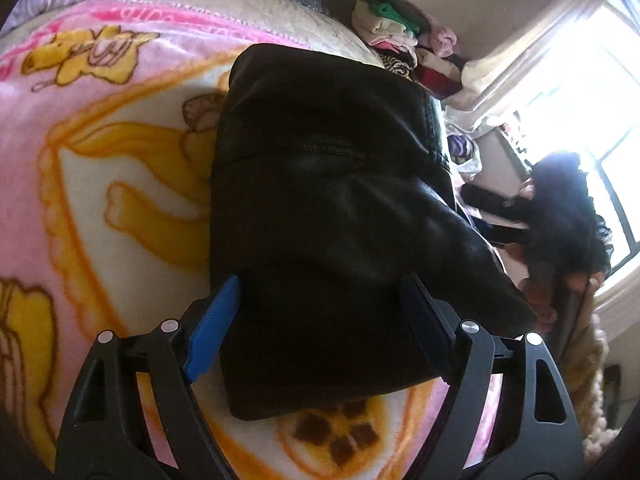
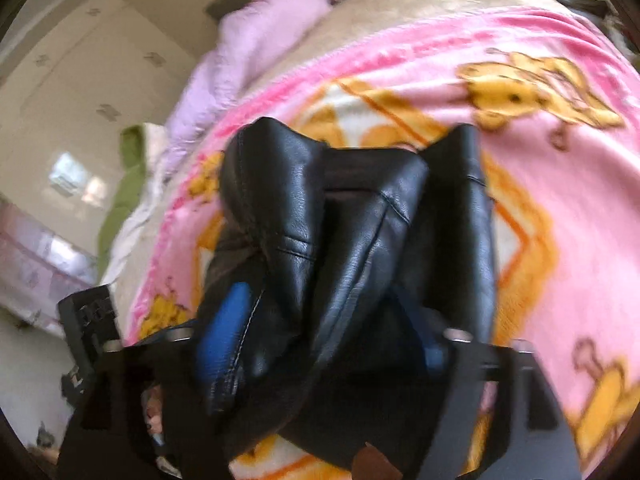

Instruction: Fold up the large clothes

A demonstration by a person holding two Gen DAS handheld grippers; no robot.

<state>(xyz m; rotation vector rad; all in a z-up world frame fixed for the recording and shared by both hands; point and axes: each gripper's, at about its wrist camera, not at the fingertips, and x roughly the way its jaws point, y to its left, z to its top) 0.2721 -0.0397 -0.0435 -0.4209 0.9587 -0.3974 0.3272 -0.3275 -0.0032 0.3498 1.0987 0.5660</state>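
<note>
Left wrist view: the folded black leather-look jacket (image 1: 320, 208) lies on the pink fleece blanket with yellow cartoon bears (image 1: 104, 184), which covers the bed. The left gripper (image 1: 320, 320) hangs over the jacket's near end with its jaws set wide. The blue-padded finger (image 1: 212, 328) stands just off the jacket's left edge, over the blanket; the other finger (image 1: 428, 328) is over the jacket's right part. Neither pad visibly presses the material. Beyond the jacket's far right corner sits a pile of folded clothes in mixed colours (image 1: 400, 36). To the jacket's right a bright window (image 1: 592, 120) shows, with a dark fluffy garment (image 1: 560, 216) in front of it.

Right wrist view, blurred: the same jacket (image 2: 360, 216) lies on the pink blanket (image 2: 560, 200), its bunched folds rising between the fingers of the right gripper (image 2: 328, 356). Jaws stand wide; the blue pad (image 2: 224, 332) lies against a jacket fold on the left, the other finger mostly hidden behind the material. Grip not evident. A pale lilac quilt (image 2: 248, 48) lies beyond the jacket's far left. Further left stands a cream wardrobe (image 2: 80, 72).
</note>
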